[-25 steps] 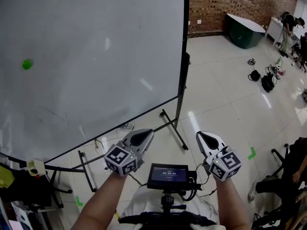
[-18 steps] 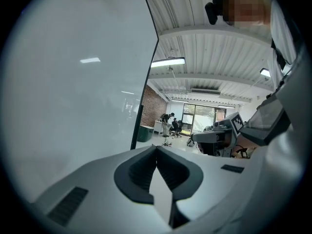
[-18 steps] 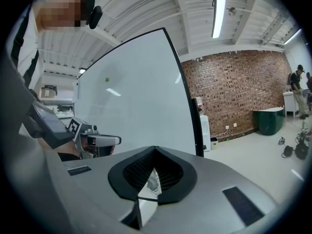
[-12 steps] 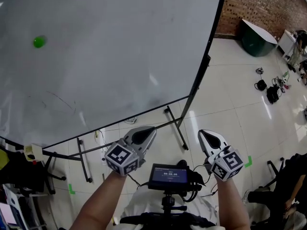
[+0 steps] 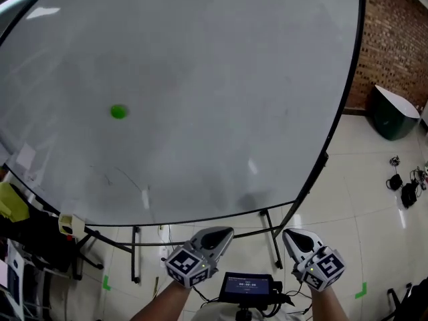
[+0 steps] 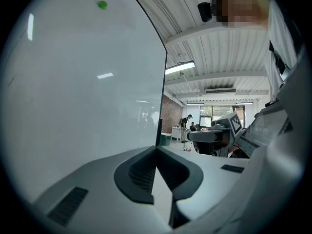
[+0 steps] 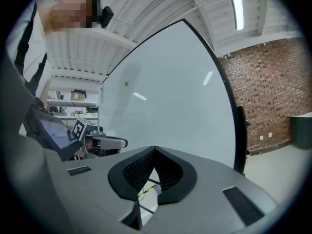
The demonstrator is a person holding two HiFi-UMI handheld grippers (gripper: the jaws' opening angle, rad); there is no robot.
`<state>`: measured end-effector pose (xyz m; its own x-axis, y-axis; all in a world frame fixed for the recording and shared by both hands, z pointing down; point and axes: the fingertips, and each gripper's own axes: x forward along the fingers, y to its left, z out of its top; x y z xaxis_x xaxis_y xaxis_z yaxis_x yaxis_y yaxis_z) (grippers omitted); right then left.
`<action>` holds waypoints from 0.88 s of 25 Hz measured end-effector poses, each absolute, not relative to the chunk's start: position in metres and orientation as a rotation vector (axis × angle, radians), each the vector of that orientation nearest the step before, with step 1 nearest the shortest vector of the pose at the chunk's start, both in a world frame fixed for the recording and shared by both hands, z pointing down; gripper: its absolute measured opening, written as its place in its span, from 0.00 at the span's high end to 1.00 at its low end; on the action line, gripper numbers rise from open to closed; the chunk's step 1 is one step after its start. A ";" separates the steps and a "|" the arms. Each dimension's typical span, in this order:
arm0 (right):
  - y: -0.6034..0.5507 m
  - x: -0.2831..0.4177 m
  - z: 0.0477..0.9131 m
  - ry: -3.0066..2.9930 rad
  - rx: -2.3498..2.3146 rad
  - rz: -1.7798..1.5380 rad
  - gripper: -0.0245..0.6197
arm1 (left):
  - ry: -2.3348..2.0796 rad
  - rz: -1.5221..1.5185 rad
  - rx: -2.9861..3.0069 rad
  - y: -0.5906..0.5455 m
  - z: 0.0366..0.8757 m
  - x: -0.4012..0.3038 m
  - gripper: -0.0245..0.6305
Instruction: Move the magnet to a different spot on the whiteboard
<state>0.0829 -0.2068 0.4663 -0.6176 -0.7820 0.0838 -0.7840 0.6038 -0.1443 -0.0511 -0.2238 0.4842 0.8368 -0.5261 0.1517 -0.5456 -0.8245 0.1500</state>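
Head view shows the green magnet (image 5: 118,112) stuck on the left part of the whiteboard (image 5: 234,79), well apart from the left claw (image 5: 223,233) and the right claw (image 5: 289,235) (both held low, under the board). Each claw is closed and holds nothing.

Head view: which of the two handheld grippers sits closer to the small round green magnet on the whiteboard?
The left gripper: the round green magnet sits up-left of it, while the right gripper lies farther right.
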 end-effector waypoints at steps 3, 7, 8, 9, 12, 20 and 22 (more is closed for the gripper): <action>-0.227 0.072 0.453 -2.867 1.262 0.212 0.92 | -0.907 0.128 2.838 -0.233 0.473 -0.056 0.92; -0.249 0.051 0.433 -2.957 1.091 0.145 0.92 | -1.055 0.120 2.848 -0.244 0.454 -0.071 0.92; -0.253 0.044 0.427 -2.980 1.045 0.124 0.92 | -1.098 0.125 2.851 -0.246 0.449 -0.077 0.92; -0.258 0.037 0.421 -3.001 1.000 0.105 0.92 | -1.140 0.129 2.853 -0.248 0.444 -0.083 0.92; -0.263 0.014 0.400 -3.056 0.862 0.064 0.92 | -1.252 0.141 2.863 -0.254 0.429 -0.098 0.92; -0.271 -0.015 0.376 -3.165 0.644 -0.004 0.92 | -1.560 0.153 2.875 -0.261 0.377 -0.134 0.92; -0.271 -0.020 0.371 -3.182 0.612 -0.023 0.92 | -1.629 0.164 2.885 -0.262 0.363 -0.142 0.92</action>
